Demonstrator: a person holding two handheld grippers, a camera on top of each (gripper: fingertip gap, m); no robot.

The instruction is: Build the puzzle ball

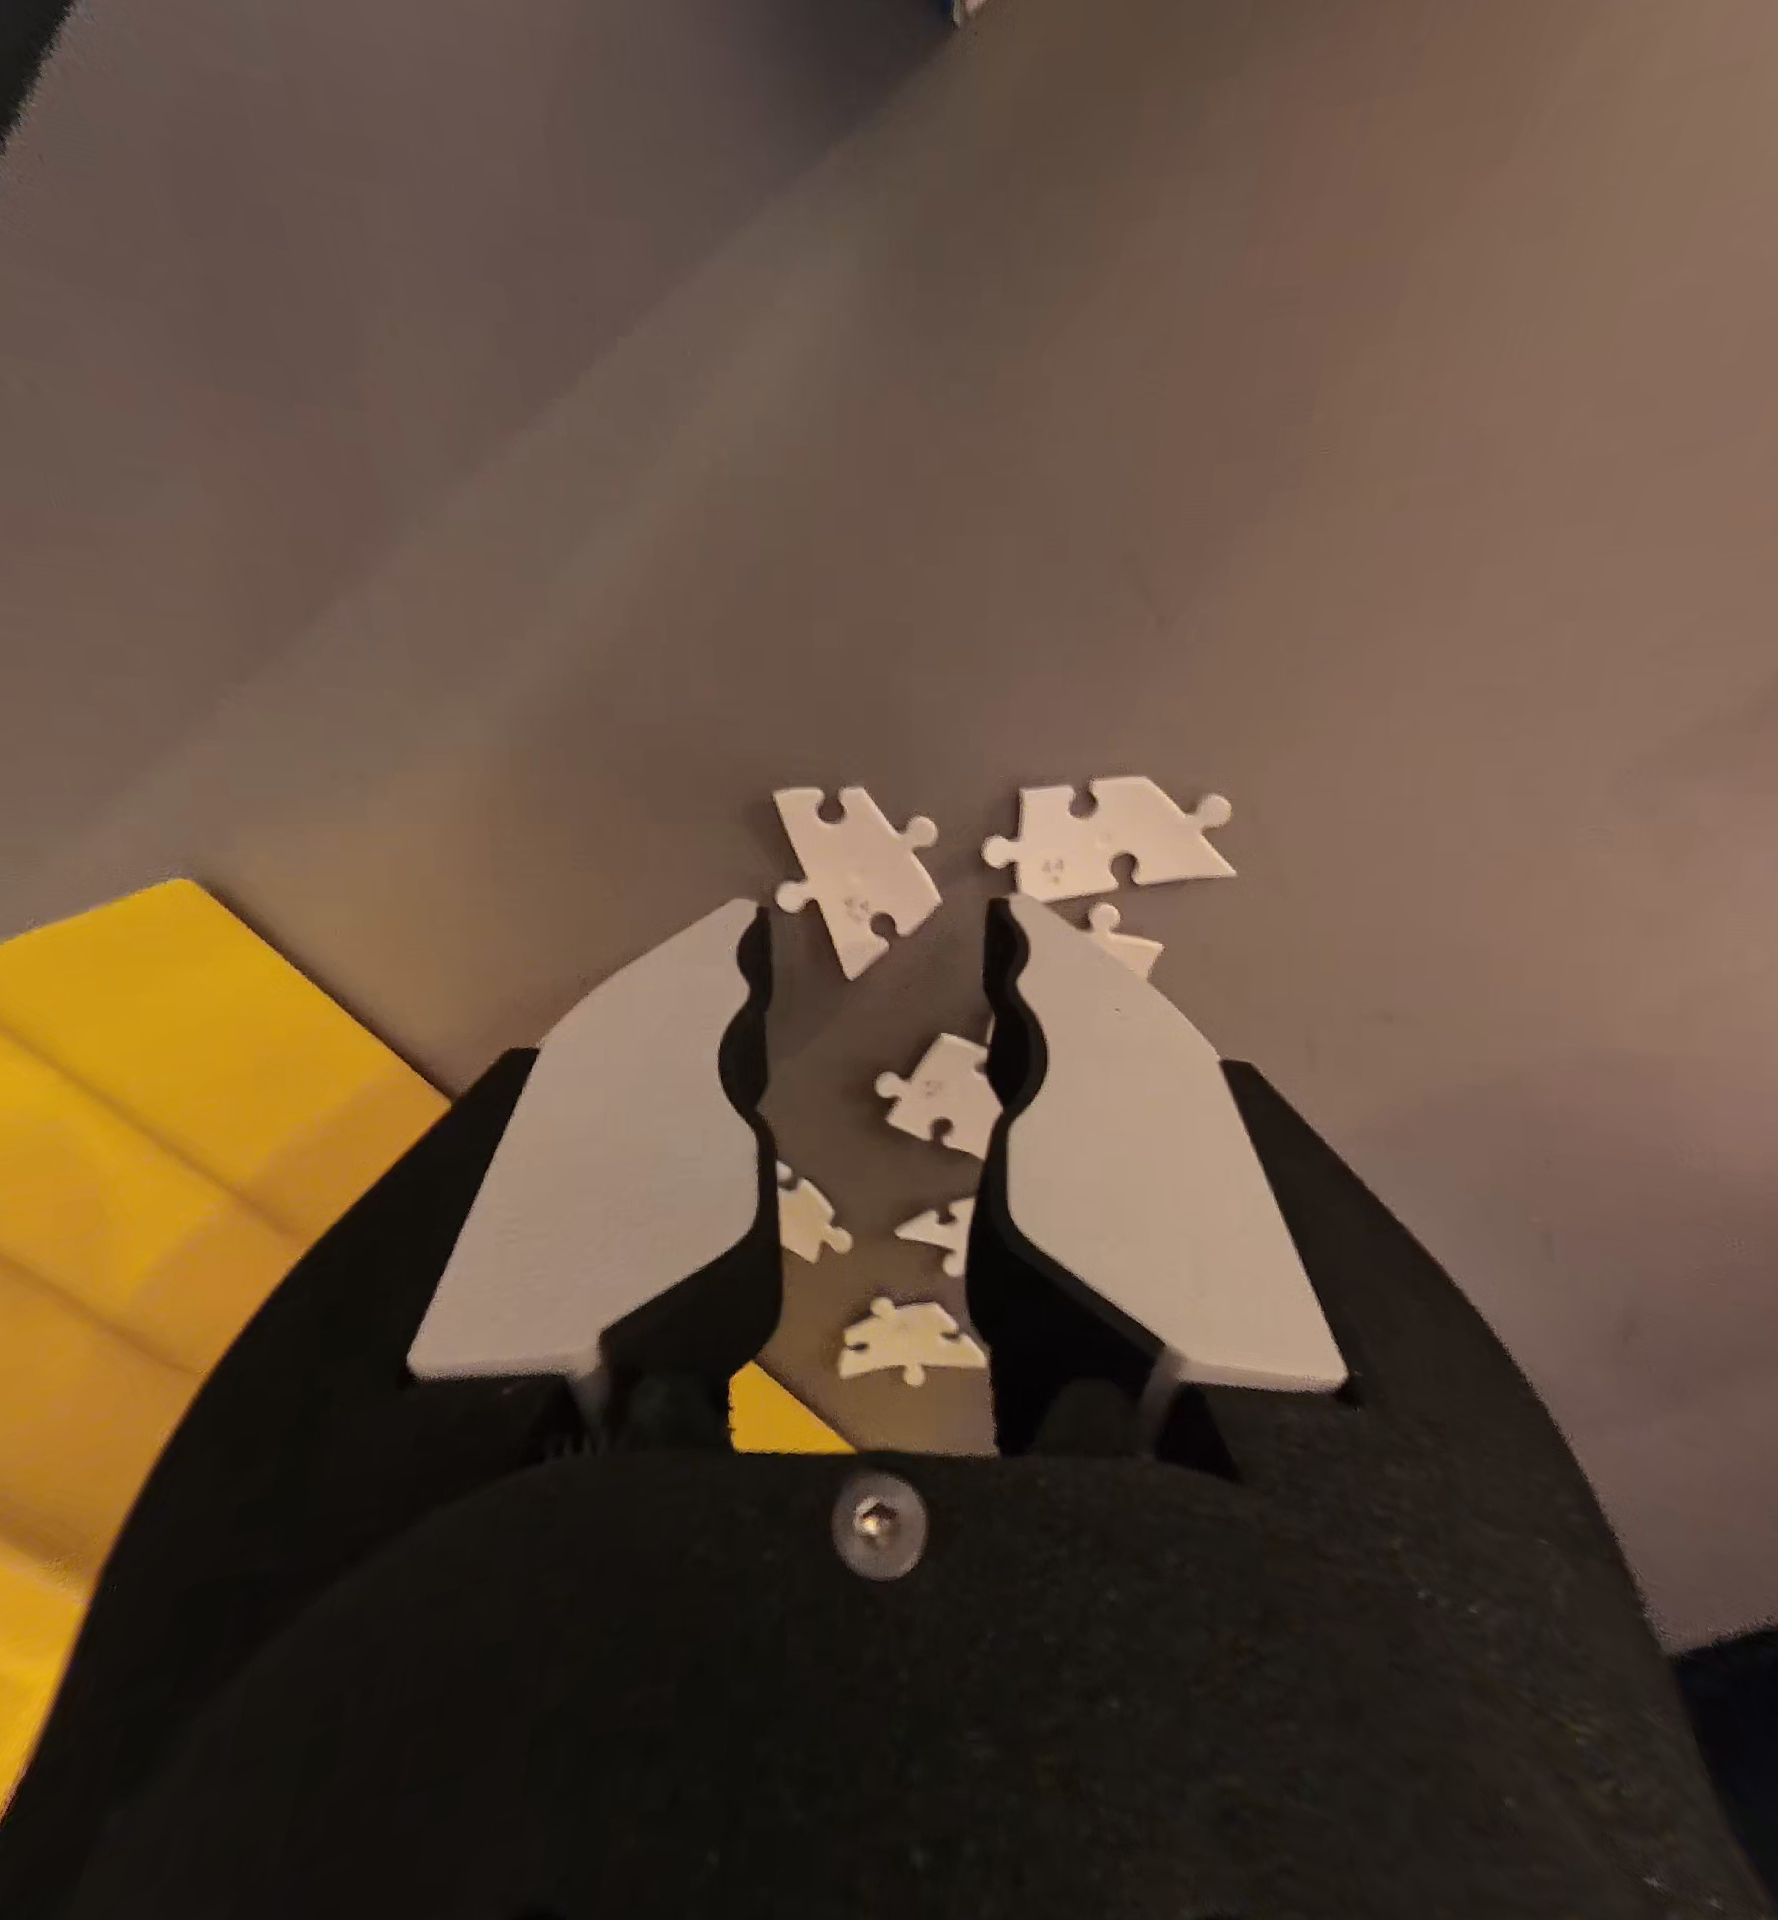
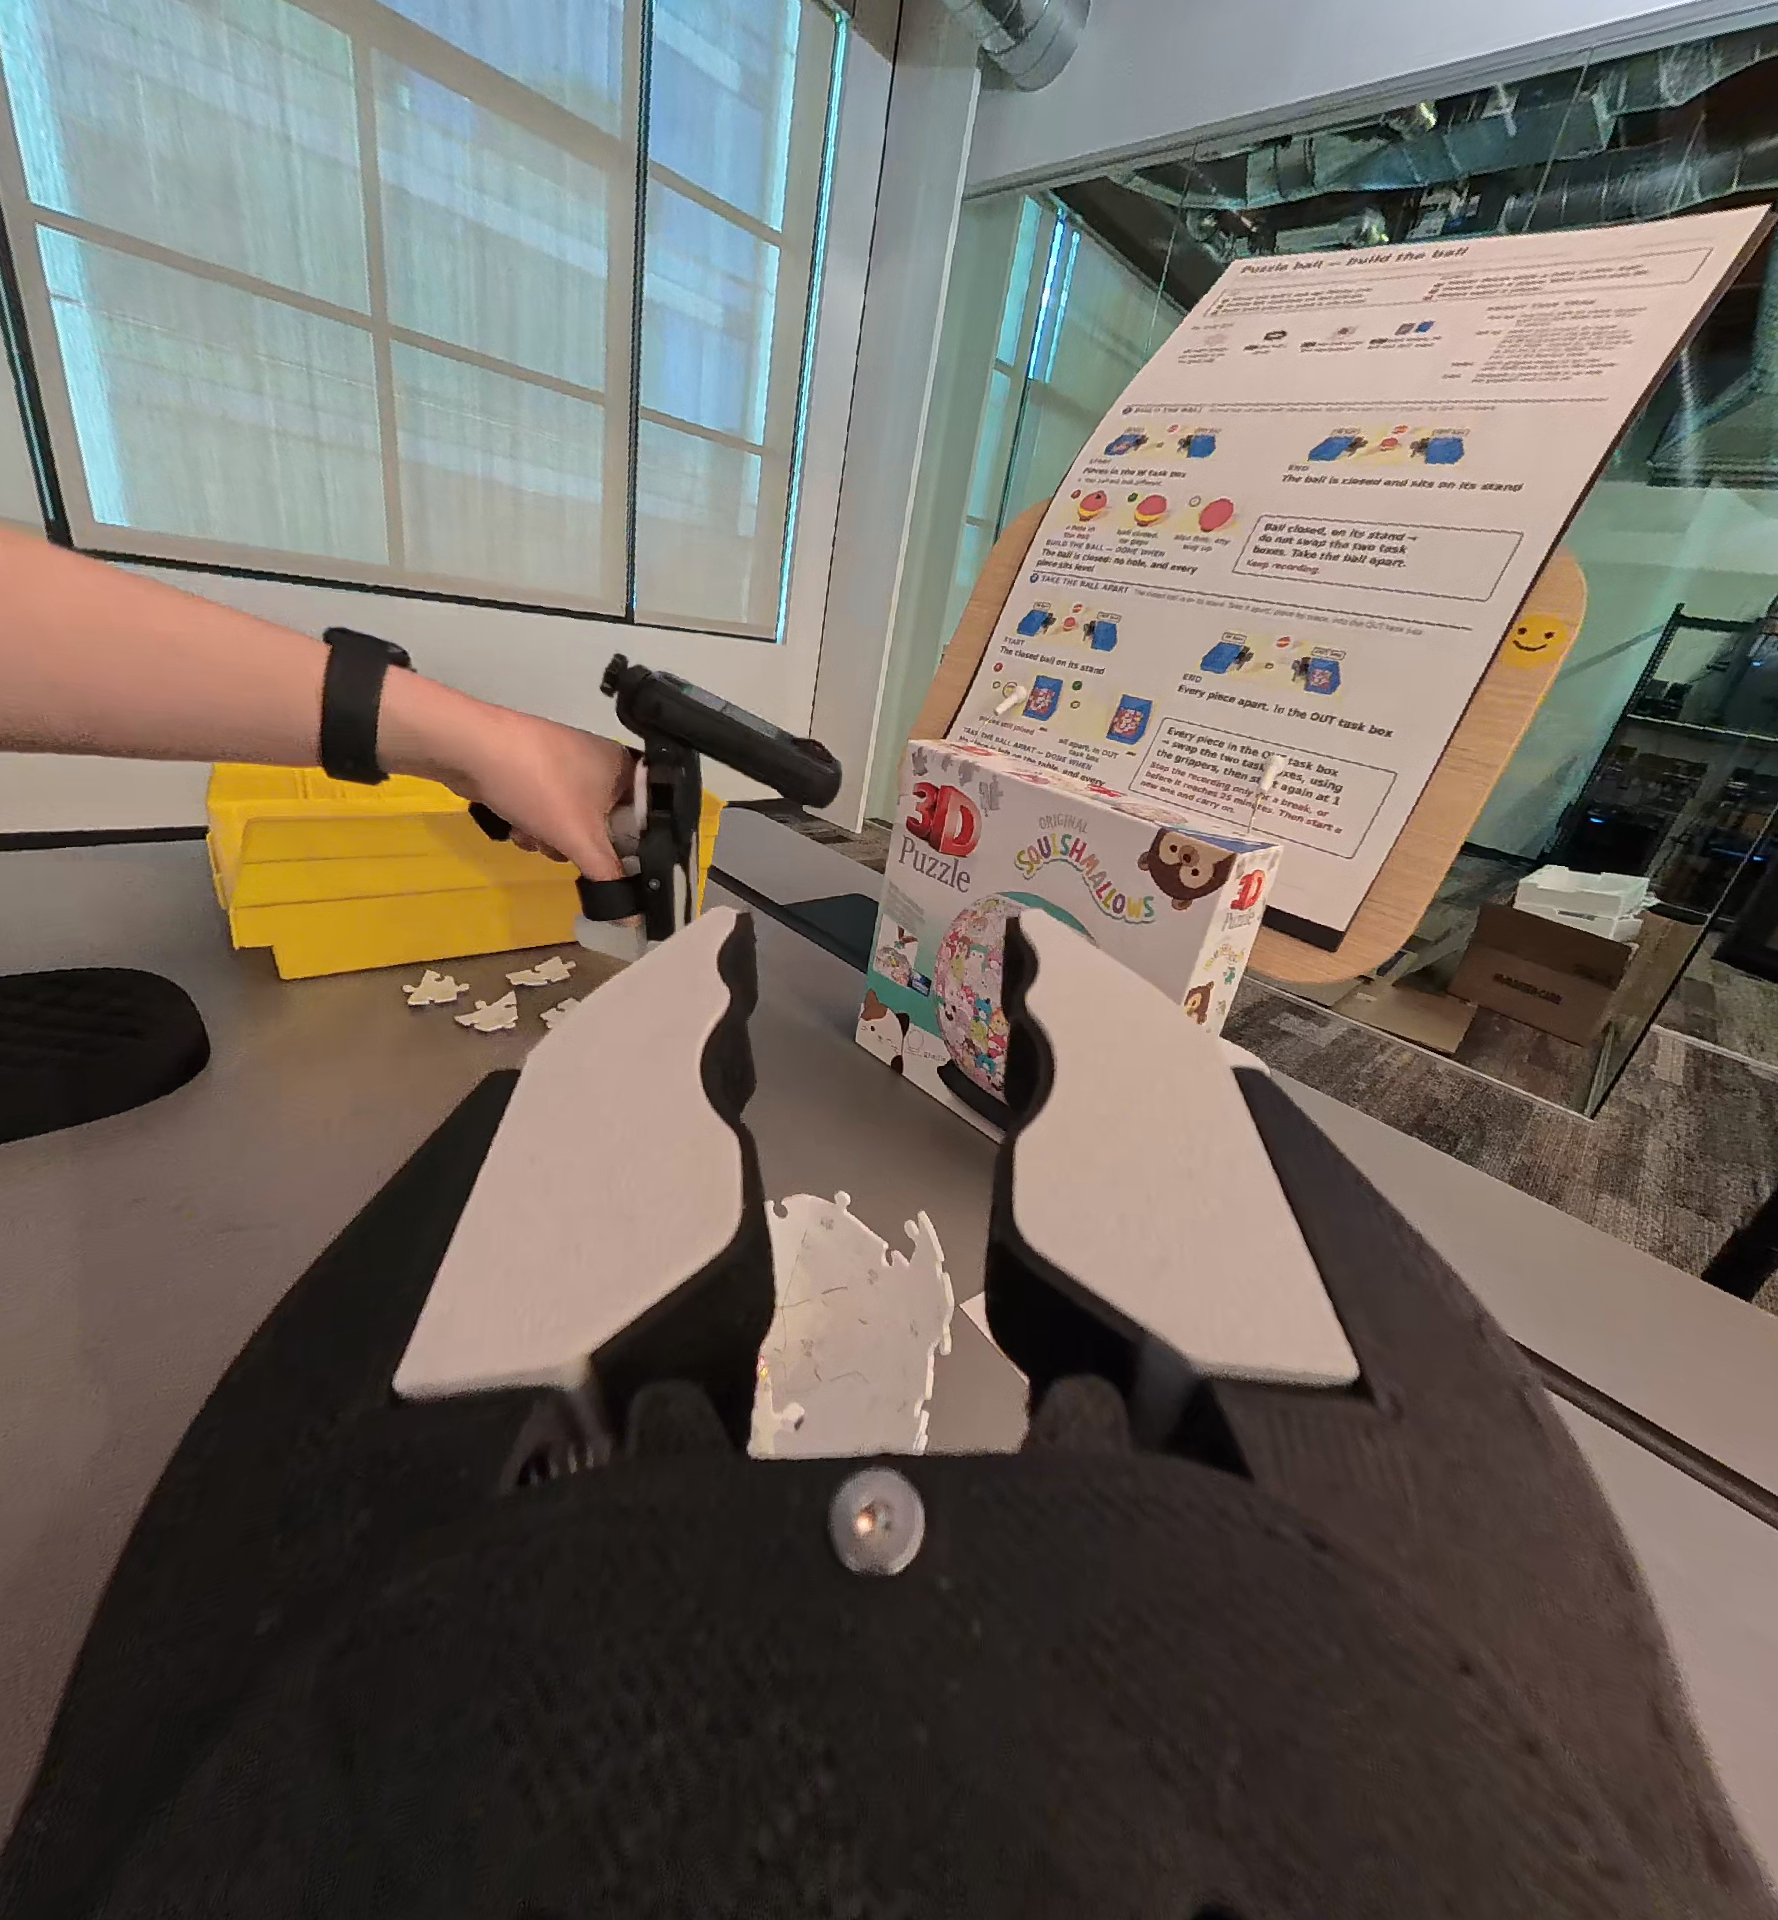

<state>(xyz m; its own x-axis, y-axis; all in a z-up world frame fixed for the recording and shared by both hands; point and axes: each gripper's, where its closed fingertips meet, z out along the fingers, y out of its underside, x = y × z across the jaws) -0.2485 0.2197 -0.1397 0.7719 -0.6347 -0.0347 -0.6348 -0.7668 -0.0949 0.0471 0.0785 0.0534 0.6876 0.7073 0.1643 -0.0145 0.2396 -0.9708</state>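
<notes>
L gripper (image 1: 872, 914) jaws apart over loose white pieces (image 1: 859, 878) beside yellow bin (image 2: 386, 873); R gripper (image 2: 874, 935) released, above joined pieces (image 2: 849, 1320)

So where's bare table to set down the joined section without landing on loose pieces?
Free: the grey table beyond the two farthest loose pieces, running wide to the right. Also the strip between the yellow bin and the puzzle box. Crowded: under the left gripper, beside the bin, where pieces are scattered.
</notes>
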